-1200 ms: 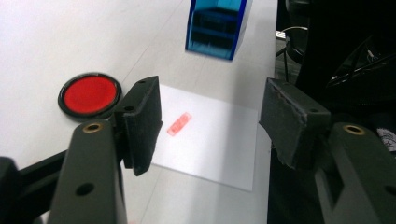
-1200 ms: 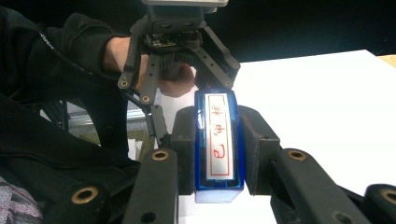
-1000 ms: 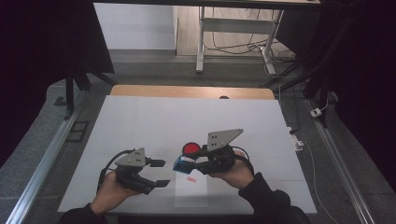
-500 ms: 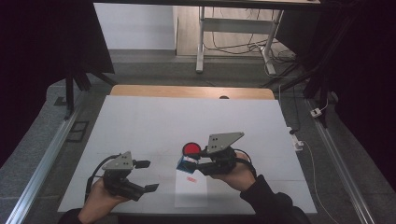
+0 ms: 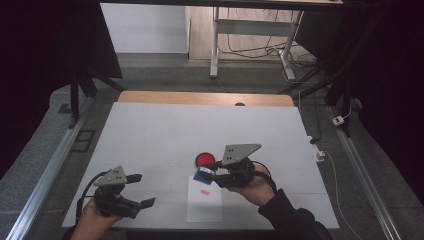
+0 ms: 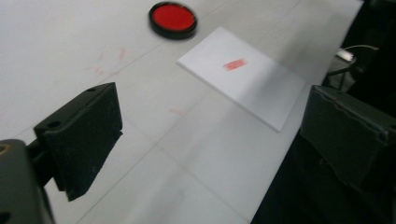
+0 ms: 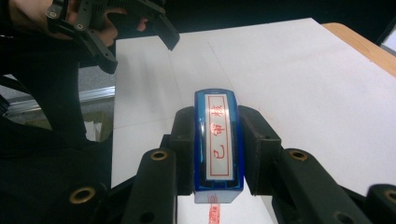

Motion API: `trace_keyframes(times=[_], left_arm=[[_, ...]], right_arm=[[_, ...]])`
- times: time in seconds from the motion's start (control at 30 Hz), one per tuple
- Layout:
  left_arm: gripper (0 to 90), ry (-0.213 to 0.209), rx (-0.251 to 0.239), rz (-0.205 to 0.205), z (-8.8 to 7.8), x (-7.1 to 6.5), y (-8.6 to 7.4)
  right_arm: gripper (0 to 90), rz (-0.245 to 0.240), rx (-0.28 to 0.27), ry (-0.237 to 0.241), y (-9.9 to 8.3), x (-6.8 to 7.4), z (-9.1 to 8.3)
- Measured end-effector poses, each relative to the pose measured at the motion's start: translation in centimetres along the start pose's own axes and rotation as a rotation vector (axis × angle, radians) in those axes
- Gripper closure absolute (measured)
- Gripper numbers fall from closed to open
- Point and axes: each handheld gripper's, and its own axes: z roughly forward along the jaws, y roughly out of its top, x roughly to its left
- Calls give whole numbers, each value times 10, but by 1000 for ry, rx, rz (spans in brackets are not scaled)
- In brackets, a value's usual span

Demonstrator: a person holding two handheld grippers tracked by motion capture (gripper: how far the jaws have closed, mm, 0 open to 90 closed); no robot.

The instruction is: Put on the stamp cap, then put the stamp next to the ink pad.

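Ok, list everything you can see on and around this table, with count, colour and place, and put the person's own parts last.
stamp: one, blue with a white label in red characters, clamped in the right tongs above the sheet
ink pad: one, red in a black round case, mid-table just beyond the sheet
paper sheet: one, white with a red stamp mark, near edge of the table
table: one, white top with a wooden strip at the far edge
metal frame: one, grey, on the floor beyond the table
left tongs: one, black, near left corner, jaws have just been opening, nothing between them
right tongs: one, black, shut on the stamp
hands: two, each holding one of the tongs, dark sleeve on the right
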Motion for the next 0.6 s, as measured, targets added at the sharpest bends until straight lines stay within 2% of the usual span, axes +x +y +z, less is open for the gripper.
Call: trace_keyframes(times=[0.27, 0.37, 0.5, 0.6], left_arm=[[6, 58, 4, -28, -4, 6, -9], [0, 108, 6, -50, -7, 8, -12], [0, 111, -20, -85, -13, 11, -15], [0, 126, -1, -78, -13, 11, -18]], right_arm=[[697, 47, 11, -46, -6, -7, -3], [697, 54, 15, -62, -8, -9, -4], [697, 63, 22, -81, -11, -12, -5], [697, 67, 28, -90, -13, -14, -6]])
